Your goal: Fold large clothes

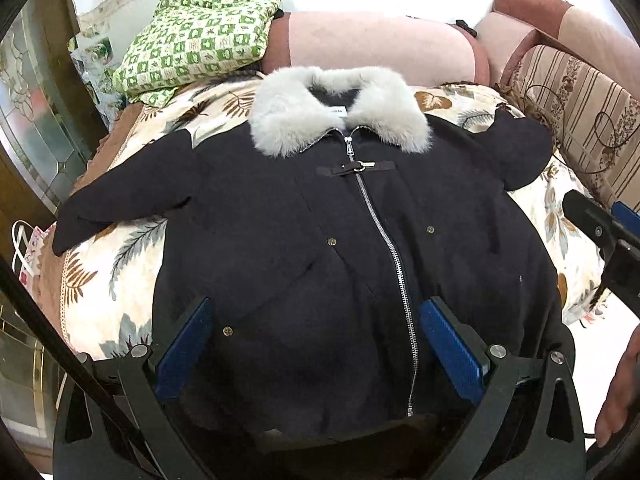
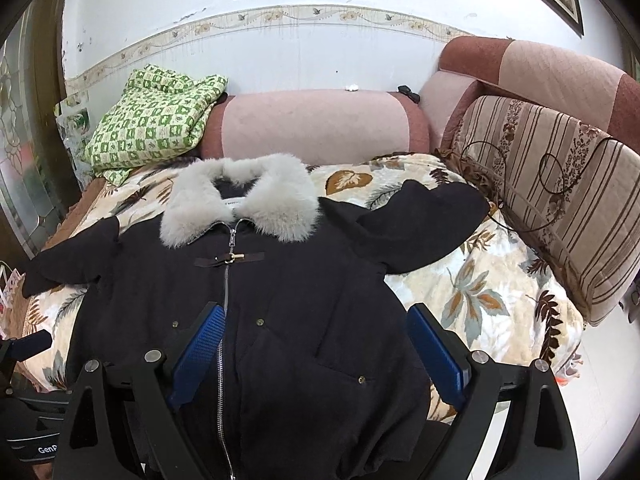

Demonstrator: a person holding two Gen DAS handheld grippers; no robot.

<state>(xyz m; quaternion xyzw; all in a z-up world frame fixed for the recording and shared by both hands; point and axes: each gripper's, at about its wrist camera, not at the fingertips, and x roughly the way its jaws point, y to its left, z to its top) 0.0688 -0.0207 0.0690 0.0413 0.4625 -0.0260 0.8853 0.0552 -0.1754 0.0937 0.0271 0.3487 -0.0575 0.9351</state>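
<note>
A dark navy coat (image 1: 304, 240) (image 2: 288, 288) with a pale grey fur collar (image 1: 340, 108) (image 2: 240, 204) lies face up and zipped on a leaf-print bedspread (image 1: 108, 264) (image 2: 480, 280), both sleeves spread sideways. My left gripper (image 1: 316, 312) hovers open over the coat's lower front near the hem, blue pads either side of the zipper area, nothing held. My right gripper (image 2: 316, 320) stands open over the coat's right lower half. The right gripper also shows at the right edge of the left wrist view (image 1: 600, 220).
A green checked garment (image 1: 196, 36) (image 2: 152, 120) is heaped at the back left. A pink bolster (image 1: 380, 44) (image 2: 316, 124) runs along the wall. A striped cushion (image 1: 580, 112) (image 2: 560, 184) leans at the right. A hand (image 1: 620, 392) appears at the lower right.
</note>
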